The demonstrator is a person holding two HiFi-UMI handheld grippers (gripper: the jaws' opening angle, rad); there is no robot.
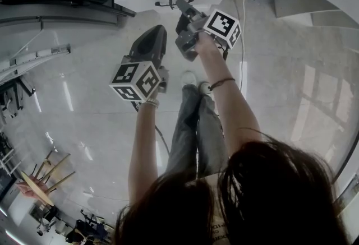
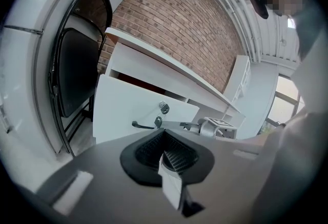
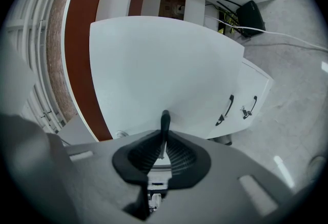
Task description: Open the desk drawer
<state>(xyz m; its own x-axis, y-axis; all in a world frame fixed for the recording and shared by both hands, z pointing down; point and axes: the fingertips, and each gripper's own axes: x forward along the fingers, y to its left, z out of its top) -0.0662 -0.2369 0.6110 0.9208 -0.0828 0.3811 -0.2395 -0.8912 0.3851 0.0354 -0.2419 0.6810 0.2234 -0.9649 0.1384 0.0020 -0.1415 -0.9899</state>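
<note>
The right claw point(image 3: 164, 138) pinches the black handle point(image 3: 165, 121) of the white drawer point(image 3: 169, 64), which stands partly out of the white counter point(image 2: 154, 61). The left claw point(image 2: 165, 140) is pressed together, empty. The pale floor point(image 1: 84, 115) is glossy. A brick wall point(image 2: 174, 18) rises behind, with a black folding chair point(image 2: 77, 64) beside the counter.

Shows a plain white drawer front point(image 3: 169, 64) with a black handle point(image 3: 165, 123). Also shows a red-brown brick wall point(image 2: 179, 18) with pale mortar lines, a black folding chair point(image 2: 77, 64), a black-and-white square-patterned marker cube point(image 1: 136, 80), a glossy pale grey floor point(image 1: 291, 81) and grey jeans point(image 1: 193, 126).
</note>
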